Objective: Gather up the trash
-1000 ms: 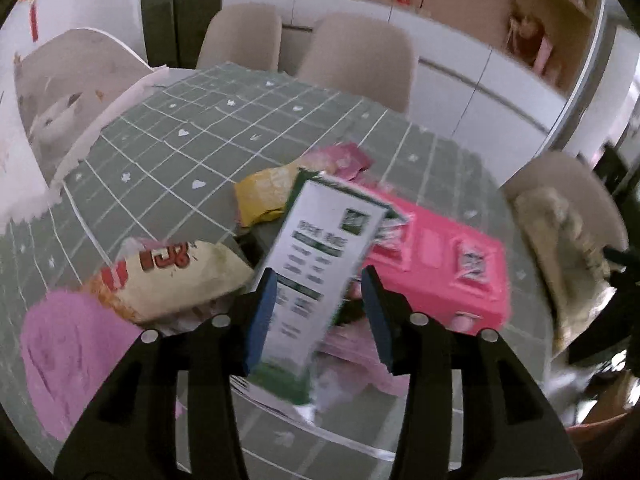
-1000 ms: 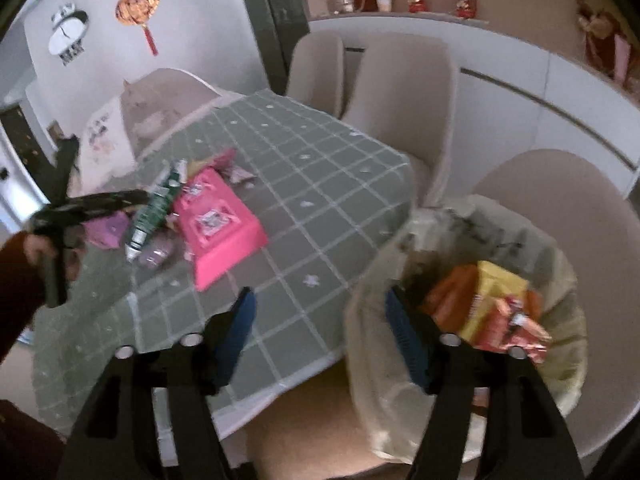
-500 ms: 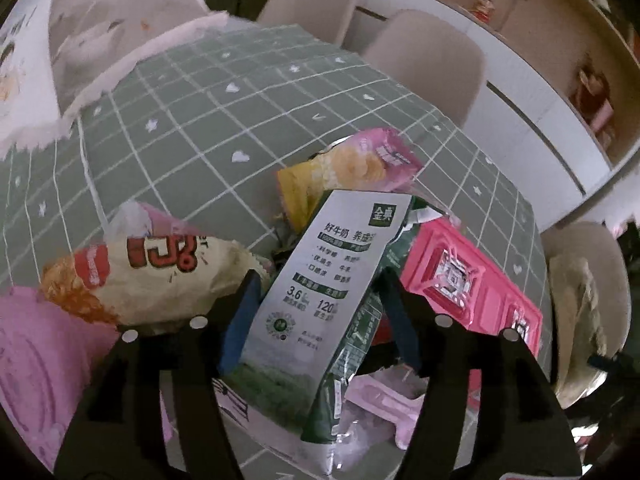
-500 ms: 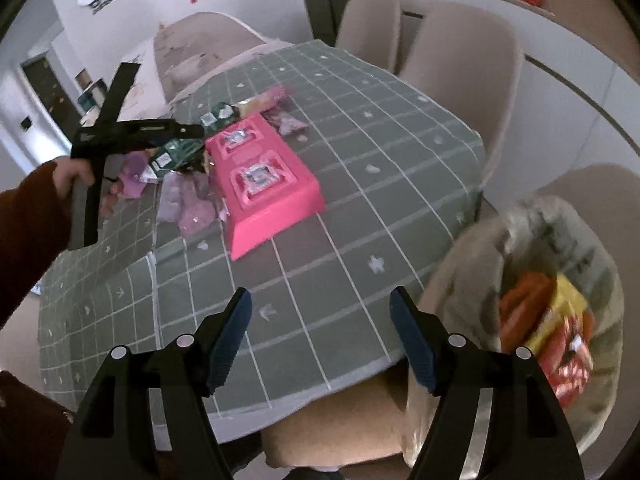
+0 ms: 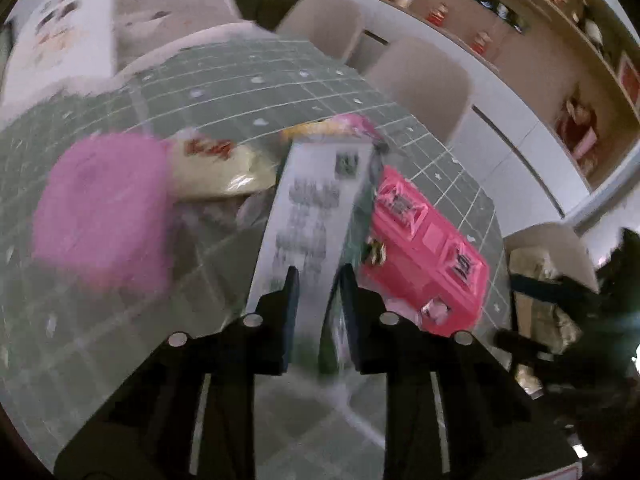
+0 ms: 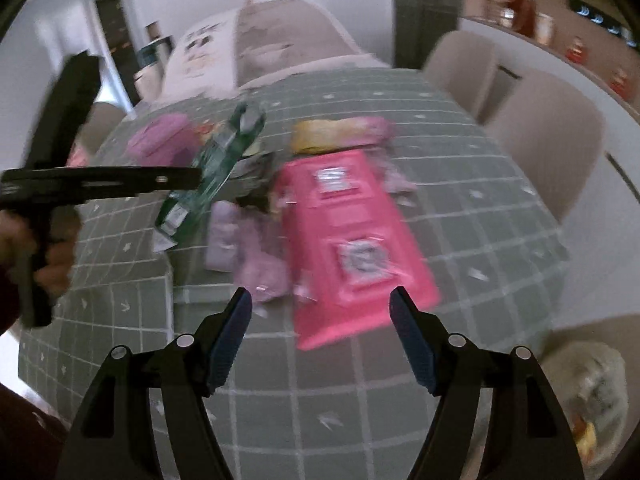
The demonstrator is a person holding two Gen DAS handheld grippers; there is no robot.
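A white and green milk carton (image 5: 312, 232) stands between the fingers of my left gripper (image 5: 319, 300). The jaws are closing and the pads press its sides. In the right wrist view the carton (image 6: 216, 168) hangs tilted above the table, in the left gripper (image 6: 192, 180) that a hand (image 6: 56, 264) holds. My right gripper (image 6: 320, 304) is open and empty, just above the near end of a pink box (image 6: 348, 240). The pink box (image 5: 424, 248) lies right of the carton.
On the green checked tablecloth (image 6: 360, 400) lie a round pink piece (image 5: 104, 208), a yellow snack bag (image 5: 216, 164), a yellow-pink bag (image 6: 336, 130) and purple wrappers (image 6: 248, 252). A trash bag (image 6: 592, 380) sits on a chair at the table's right. Beige chairs (image 5: 420, 80) stand behind.
The left jaws went from wide around the carton to tight on it, and the view rolled. The right gripper swung away from the trash bag to above the table by the pink box.
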